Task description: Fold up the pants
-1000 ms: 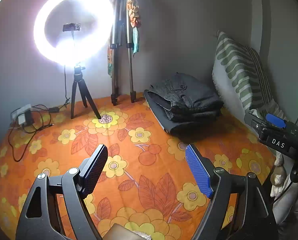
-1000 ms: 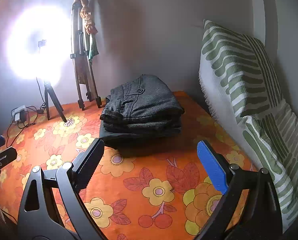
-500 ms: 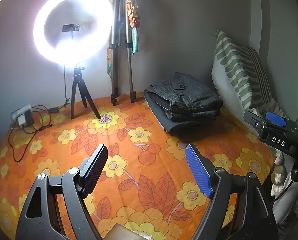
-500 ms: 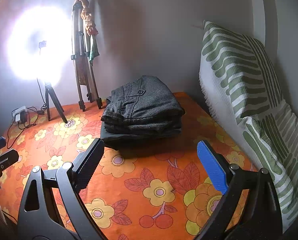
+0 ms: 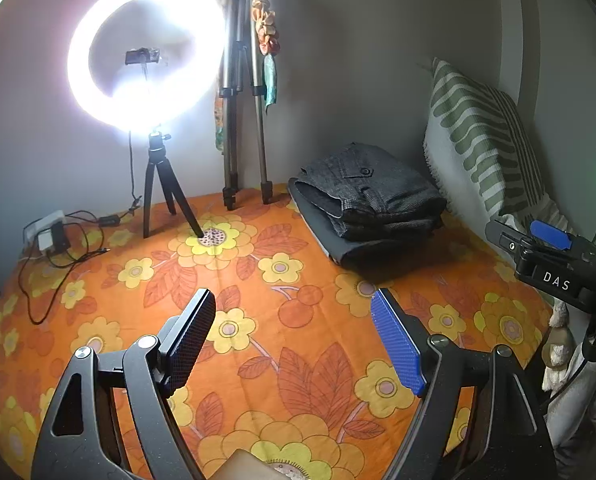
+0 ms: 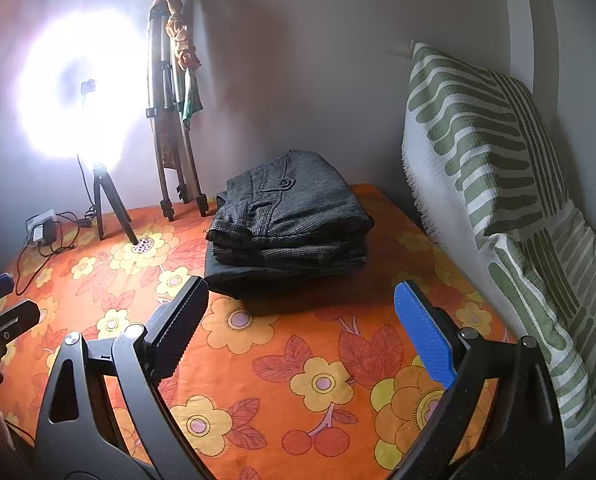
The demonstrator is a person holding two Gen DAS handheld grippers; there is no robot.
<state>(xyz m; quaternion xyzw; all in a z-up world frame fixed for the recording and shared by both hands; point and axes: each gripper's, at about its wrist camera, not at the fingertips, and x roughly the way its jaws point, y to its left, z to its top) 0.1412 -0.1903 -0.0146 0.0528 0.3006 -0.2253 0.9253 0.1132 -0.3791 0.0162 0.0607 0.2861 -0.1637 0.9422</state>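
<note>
- Both claws are held wide apart with nothing between the pads: left gripper (image 5: 294, 340) and right gripper (image 6: 302, 330) are hovering over the orange flowered bedspread (image 5: 258, 280), not touching any fabric.
- The pants (image 6: 294, 216) are found at the far end of the bed, already folded into a compact dark grey stack, button flap on top, resting on what looks like another flat dark piece underneath. It can't be told whether that bottom layer is part of the same garment.
- The stack is sat near the striped green pillow (image 6: 494, 168), with a tripod (image 5: 242, 120) and a lit ring light (image 5: 146, 48) standing off to the left by the wall.
- Step-wise, the folding looks pretty much done, judging by how tidy the pile is. Both tools are kept well back from it.
- If anything's left, it'd probably be a final squaring-up or pressing of the top layer, which would call for both grippers being brought forward to the near edge of the stack first.
</note>
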